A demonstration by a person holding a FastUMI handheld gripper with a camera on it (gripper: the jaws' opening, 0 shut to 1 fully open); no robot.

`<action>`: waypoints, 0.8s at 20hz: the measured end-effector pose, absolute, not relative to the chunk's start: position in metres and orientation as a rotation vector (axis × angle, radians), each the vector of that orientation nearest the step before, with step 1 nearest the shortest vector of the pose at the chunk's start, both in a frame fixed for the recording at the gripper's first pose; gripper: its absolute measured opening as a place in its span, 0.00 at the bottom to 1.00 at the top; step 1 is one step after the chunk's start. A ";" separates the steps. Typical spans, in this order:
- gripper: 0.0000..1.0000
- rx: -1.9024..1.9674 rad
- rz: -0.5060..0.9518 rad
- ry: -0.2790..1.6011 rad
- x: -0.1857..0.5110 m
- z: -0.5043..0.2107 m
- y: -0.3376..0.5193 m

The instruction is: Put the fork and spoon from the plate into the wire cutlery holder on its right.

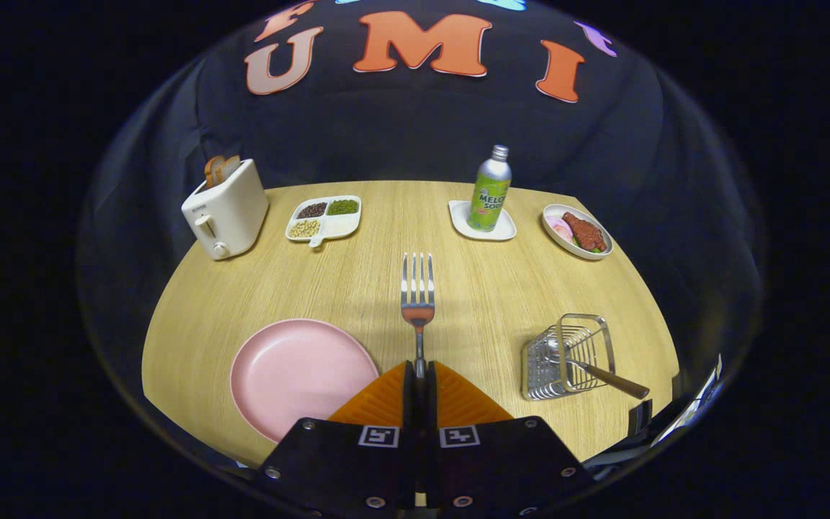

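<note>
- The tool [420,375] is gripping the fork [417,299] by its handle, its two orange fingers [379,404] pressed together with only the thin handle between them.
- The fork is sticking straight out beyond the fingers, tines pointing away, and is hanging above the bare wooden worktop [472,288].
- Taking the fork as the landmark: the pink plate [300,375] is lying to its left, near the fingers, with nothing on it.
- The wire cutlery holder [566,357] is standing to the fork's right, well apart from it.
- The spoon [606,378] is already sitting in that holder, its brown handle leaning out over the rim to the right.
- Far beyond the fork's tines, a green bottle [491,191] is standing upright on a small white dish [458,216].
- Beyond and left of the fork, a white divided tray [336,225] is holding beans, and a white toaster [228,209] with bread in it is standing further left.
- Beyond and right of the fork, an oval dish of food [577,232] is resting on the worktop.
</note>
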State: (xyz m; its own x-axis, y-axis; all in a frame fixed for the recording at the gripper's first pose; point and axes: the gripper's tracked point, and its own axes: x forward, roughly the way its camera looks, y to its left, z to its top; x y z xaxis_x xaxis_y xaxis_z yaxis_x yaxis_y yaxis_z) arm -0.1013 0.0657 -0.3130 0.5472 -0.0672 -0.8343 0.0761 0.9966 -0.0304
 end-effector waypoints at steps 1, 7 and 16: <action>0.06 0.023 -0.105 0.978 -0.099 -0.308 0.054; 0.06 0.018 -0.212 0.905 -0.092 -0.281 -0.012; 0.06 -0.085 -0.250 0.982 -0.111 -0.272 -0.072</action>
